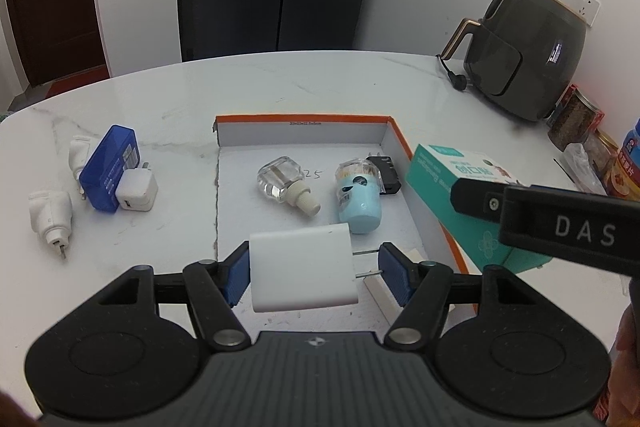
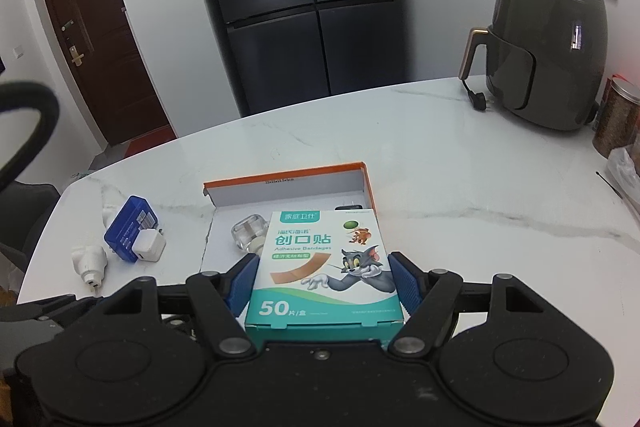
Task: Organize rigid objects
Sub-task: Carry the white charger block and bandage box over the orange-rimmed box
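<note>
My left gripper (image 1: pixel 314 273) is shut on a white charger plug (image 1: pixel 302 267), pads against its body and prongs, held above the near part of an orange-edged box tray (image 1: pixel 304 119). The tray holds a clear glass bottle (image 1: pixel 286 183), a light blue bottle (image 1: pixel 358 201) and a black plug (image 1: pixel 386 173). My right gripper (image 2: pixel 320 283) is shut on a teal adhesive bandage box (image 2: pixel 322 263), held above the tray's right side; the box also shows in the left wrist view (image 1: pixel 460 183). Left of the tray lie a blue box (image 1: pixel 108 167) and white plugs (image 1: pixel 136 191), (image 1: pixel 50 213).
The white marble table (image 2: pixel 460 163) carries a dark air fryer (image 1: pixel 532 47) with its cord at the far right, and jars and packets (image 1: pixel 580 123) along the right edge. A dark fridge and a brown door stand behind the table.
</note>
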### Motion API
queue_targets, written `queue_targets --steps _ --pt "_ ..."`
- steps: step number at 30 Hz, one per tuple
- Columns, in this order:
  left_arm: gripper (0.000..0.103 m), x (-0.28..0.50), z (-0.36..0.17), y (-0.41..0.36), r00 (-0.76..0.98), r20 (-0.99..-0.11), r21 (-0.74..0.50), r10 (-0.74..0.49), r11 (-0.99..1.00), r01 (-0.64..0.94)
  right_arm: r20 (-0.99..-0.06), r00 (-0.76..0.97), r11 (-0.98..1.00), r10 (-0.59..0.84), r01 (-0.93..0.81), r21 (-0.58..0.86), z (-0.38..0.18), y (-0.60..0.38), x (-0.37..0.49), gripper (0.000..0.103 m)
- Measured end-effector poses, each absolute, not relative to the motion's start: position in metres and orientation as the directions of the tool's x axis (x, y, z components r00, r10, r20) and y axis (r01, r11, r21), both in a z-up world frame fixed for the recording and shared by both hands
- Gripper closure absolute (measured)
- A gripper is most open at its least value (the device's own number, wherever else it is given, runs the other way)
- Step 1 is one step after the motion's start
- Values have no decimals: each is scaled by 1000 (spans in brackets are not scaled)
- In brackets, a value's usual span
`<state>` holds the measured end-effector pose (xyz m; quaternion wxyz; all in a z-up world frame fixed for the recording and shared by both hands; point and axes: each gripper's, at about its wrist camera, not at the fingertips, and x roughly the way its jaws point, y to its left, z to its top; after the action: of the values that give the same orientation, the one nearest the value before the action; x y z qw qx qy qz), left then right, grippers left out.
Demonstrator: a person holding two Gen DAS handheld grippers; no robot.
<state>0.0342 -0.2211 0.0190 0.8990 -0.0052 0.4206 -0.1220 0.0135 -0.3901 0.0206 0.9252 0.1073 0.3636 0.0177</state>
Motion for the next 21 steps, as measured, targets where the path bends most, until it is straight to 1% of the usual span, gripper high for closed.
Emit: queue_targets --steps 21 --pt "35 58 5 -229 608 -769 -116 -198 978 171 -684 716 979 141 3 204 10 -395 54 19"
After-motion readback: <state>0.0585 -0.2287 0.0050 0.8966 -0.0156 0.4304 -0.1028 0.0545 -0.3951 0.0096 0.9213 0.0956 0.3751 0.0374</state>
